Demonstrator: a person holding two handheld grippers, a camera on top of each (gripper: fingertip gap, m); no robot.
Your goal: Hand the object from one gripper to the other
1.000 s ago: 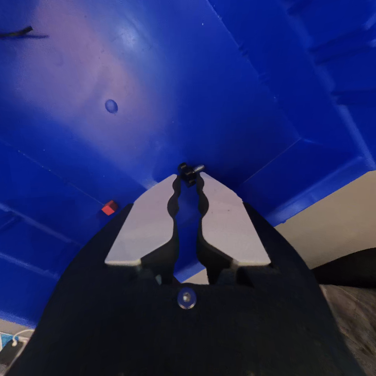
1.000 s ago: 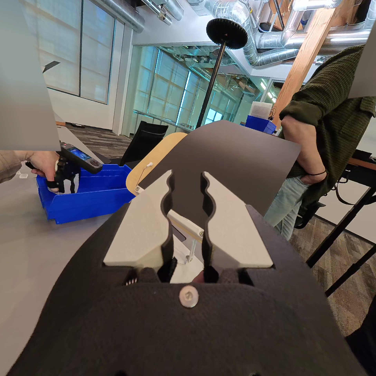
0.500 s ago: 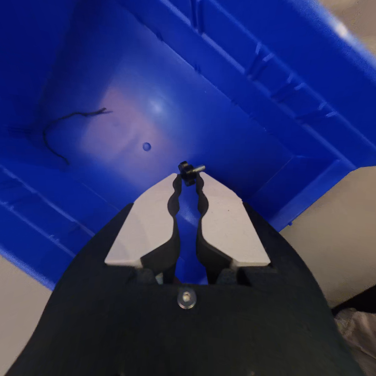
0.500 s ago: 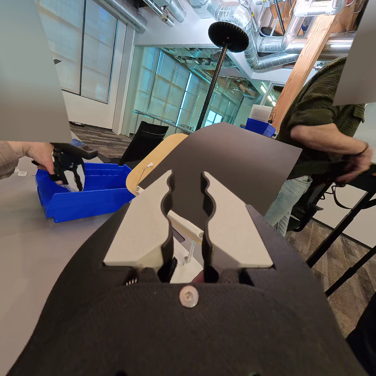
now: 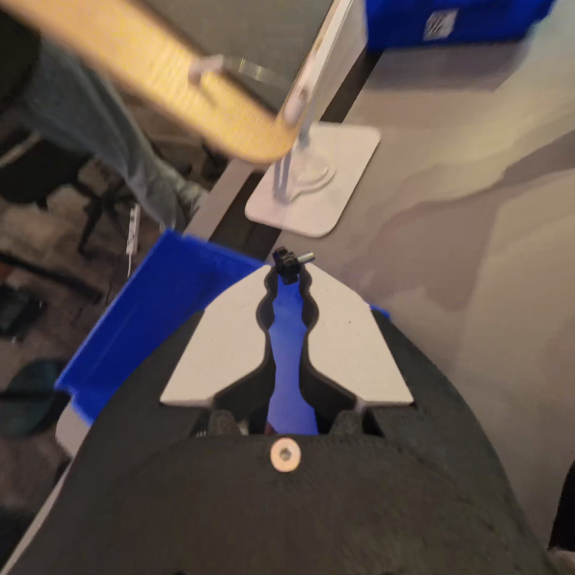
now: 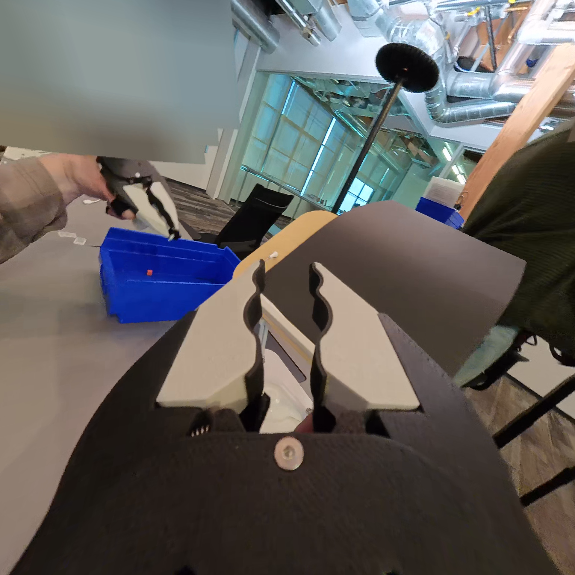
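My left gripper [image 5: 287,270] is shut on a small black knob screw [image 5: 287,264] with a silver threaded stud pointing right. It holds the screw above the near rim of the blue bin [image 5: 149,305]. In the right wrist view the left gripper [image 6: 172,235] hangs over the far rim of the blue bin [image 6: 161,280], with the screw [image 6: 173,235] at its tips. My right gripper [image 6: 287,267] is open and empty, raised off the table and facing a dark panel [image 6: 389,264].
A small red block [image 6: 149,272] lies in the bin. A white stand base [image 5: 314,183] sits on the grey table [image 5: 466,280] beyond the bin. A tan board [image 5: 174,74] and a person in a green top [image 6: 535,233] are close by. A second blue bin [image 5: 451,21] is far off. Left tips to right tips: about 35 cm. To reach the dark panel [image 6: 389,264] in a straight line is about 25 cm for my right fingers, about 35 cm for my left.
My left gripper has lifted out of the blue bin with the screw in its grasp and swung toward the table. My right gripper's jaws have opened a little wider.
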